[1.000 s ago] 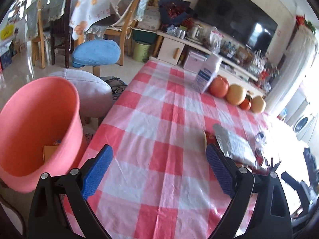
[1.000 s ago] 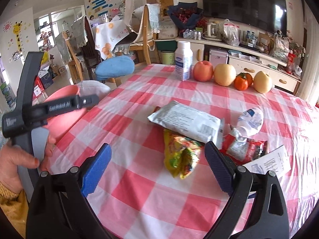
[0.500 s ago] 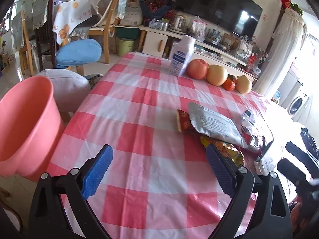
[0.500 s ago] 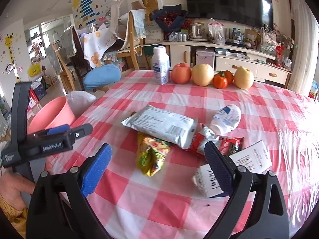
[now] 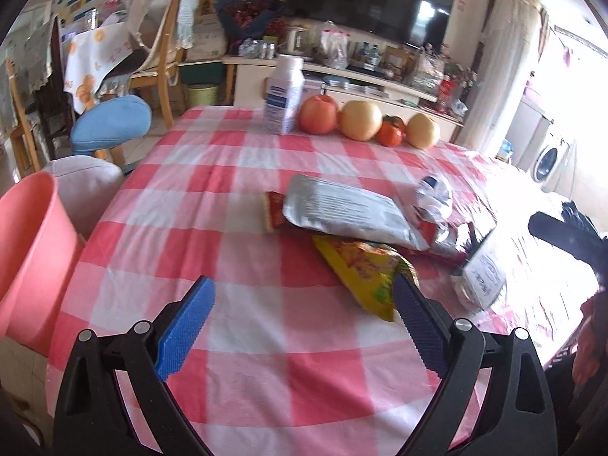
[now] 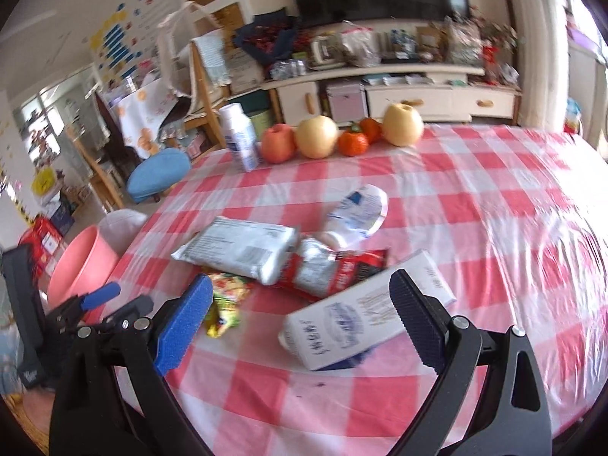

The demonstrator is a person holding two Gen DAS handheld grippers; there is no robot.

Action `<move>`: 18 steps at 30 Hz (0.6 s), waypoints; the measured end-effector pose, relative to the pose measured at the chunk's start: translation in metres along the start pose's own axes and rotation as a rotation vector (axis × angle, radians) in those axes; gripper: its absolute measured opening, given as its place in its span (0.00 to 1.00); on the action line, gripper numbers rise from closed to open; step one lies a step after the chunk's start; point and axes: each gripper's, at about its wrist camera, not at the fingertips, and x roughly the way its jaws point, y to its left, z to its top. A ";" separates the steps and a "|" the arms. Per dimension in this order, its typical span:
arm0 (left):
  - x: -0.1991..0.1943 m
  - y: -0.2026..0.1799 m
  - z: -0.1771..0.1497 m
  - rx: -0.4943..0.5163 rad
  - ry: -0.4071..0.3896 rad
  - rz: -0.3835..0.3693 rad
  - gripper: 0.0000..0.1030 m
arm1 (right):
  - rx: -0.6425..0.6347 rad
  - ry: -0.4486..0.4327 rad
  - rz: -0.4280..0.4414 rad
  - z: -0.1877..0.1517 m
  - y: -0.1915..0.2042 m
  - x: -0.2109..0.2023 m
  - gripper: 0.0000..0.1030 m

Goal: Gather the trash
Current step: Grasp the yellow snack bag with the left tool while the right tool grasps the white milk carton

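Trash lies in a heap mid-table: a silver foil pack (image 5: 342,209) (image 6: 243,247), a yellow snack bag (image 5: 364,269) (image 6: 224,296), a red wrapper (image 6: 326,269) (image 5: 437,239), a crumpled white-and-blue bag (image 6: 357,212) (image 5: 433,193) and a flattened white carton (image 6: 357,319) (image 5: 482,277). A pink bucket (image 5: 30,258) (image 6: 81,269) stands off the table's left edge. My left gripper (image 5: 304,326) is open, near the yellow bag. My right gripper (image 6: 300,323) is open, just before the carton.
At the table's far edge stand a white bottle (image 5: 283,95) (image 6: 239,136) and a row of fruit (image 5: 361,119) (image 6: 342,133). Stools (image 5: 110,125) and chairs sit left of the red-checked table (image 5: 212,228). A TV cabinet (image 6: 399,91) runs along the back wall.
Both grippers have swung right and moved closer to the trash heap. The bucket has slid to the left edge of the left wrist view. Both stay open.
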 end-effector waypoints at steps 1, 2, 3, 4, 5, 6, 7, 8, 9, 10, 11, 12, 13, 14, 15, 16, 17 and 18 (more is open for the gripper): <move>0.001 -0.006 -0.002 0.009 0.005 -0.009 0.91 | 0.013 0.007 -0.006 0.000 -0.006 0.000 0.92; 0.002 -0.010 -0.003 0.016 0.007 -0.017 0.91 | 0.031 0.020 -0.011 0.001 -0.014 0.000 0.92; 0.002 -0.014 -0.003 0.021 0.008 -0.022 0.91 | 0.048 0.028 -0.013 0.001 -0.021 0.001 0.92; 0.003 -0.019 -0.004 0.032 0.009 -0.030 0.91 | 0.063 0.034 -0.012 0.000 -0.026 0.001 0.92; 0.004 -0.024 -0.004 0.040 0.011 -0.034 0.91 | 0.095 0.048 -0.009 0.000 -0.034 0.001 0.92; 0.005 -0.028 -0.005 0.043 0.013 -0.037 0.91 | 0.119 0.060 -0.005 -0.001 -0.040 0.002 0.92; 0.008 -0.033 -0.006 0.043 0.020 -0.050 0.91 | 0.152 0.076 0.007 -0.002 -0.047 0.004 0.92; 0.010 -0.037 -0.006 0.040 0.025 -0.059 0.91 | 0.177 0.088 0.018 -0.003 -0.051 0.005 0.92; 0.013 -0.040 -0.006 0.033 0.032 -0.071 0.91 | 0.205 0.106 0.032 -0.005 -0.056 0.008 0.92; 0.015 -0.043 -0.006 0.030 0.036 -0.077 0.91 | 0.236 0.128 0.050 -0.008 -0.062 0.011 0.92; 0.018 -0.047 -0.006 0.031 0.041 -0.079 0.91 | 0.253 0.140 0.062 -0.009 -0.063 0.013 0.92; 0.021 -0.051 -0.006 0.036 0.045 -0.076 0.91 | 0.271 0.153 0.071 -0.011 -0.066 0.015 0.92; 0.024 -0.054 -0.006 0.041 0.050 -0.070 0.91 | 0.280 0.161 0.075 -0.012 -0.067 0.016 0.92; 0.027 -0.056 -0.006 0.042 0.054 -0.067 0.91 | 0.287 0.172 0.077 -0.014 -0.068 0.017 0.92; 0.031 -0.058 -0.006 0.042 0.058 -0.064 0.91 | 0.287 0.176 0.078 -0.015 -0.068 0.018 0.92; 0.034 -0.060 -0.005 0.042 0.062 -0.060 0.91 | 0.286 0.180 0.077 -0.016 -0.068 0.019 0.91; 0.037 -0.061 -0.005 0.046 0.067 -0.052 0.91 | 0.287 0.183 0.075 -0.017 -0.068 0.020 0.90; 0.041 -0.063 -0.005 0.051 0.072 -0.044 0.91 | 0.290 0.186 0.075 -0.018 -0.069 0.022 0.88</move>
